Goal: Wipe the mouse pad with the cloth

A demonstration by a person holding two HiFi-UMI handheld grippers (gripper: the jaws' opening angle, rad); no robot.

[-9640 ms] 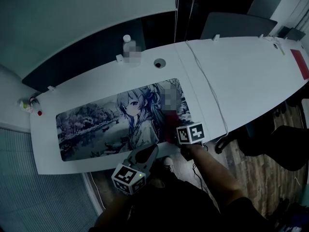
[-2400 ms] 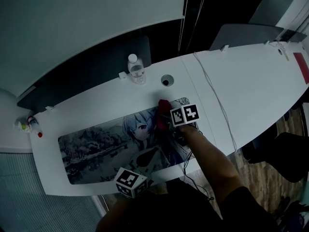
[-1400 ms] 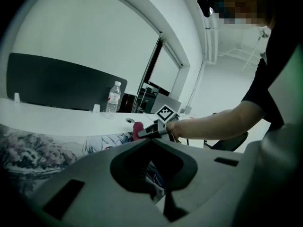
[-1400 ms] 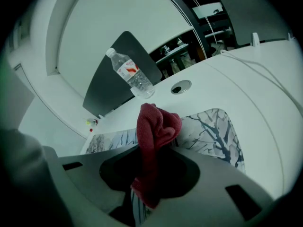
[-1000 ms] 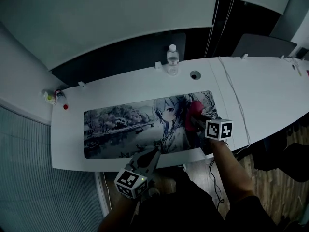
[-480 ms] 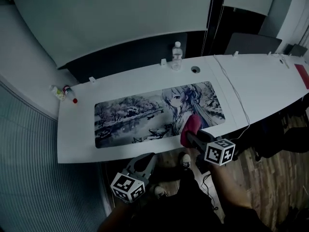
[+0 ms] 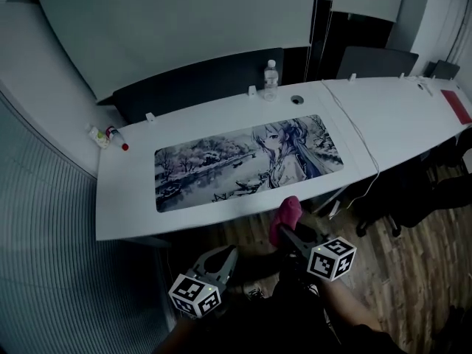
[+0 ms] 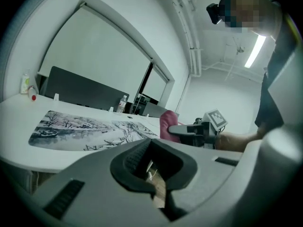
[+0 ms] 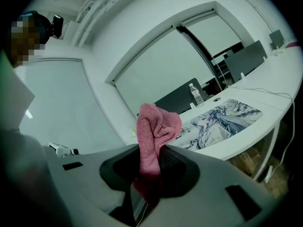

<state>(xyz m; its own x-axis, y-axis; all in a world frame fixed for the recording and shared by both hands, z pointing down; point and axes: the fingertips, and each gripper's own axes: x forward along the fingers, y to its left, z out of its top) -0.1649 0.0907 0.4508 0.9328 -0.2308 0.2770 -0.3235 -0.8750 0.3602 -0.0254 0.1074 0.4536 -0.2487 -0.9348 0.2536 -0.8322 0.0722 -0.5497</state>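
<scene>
My right gripper (image 7: 287,232) has its jaws clamped on the pink cloth (image 7: 286,211), held in the air off the near edge of the desk (image 7: 129,198) — apart from the mouse pad (image 7: 221,169) lying flat there. My left gripper (image 7: 226,254) — jaws closed, empty — hangs lower.

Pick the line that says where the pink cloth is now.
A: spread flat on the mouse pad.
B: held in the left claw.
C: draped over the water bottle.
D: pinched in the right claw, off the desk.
D: the cloth sticks up from the shut right claw, short of the desk.
</scene>
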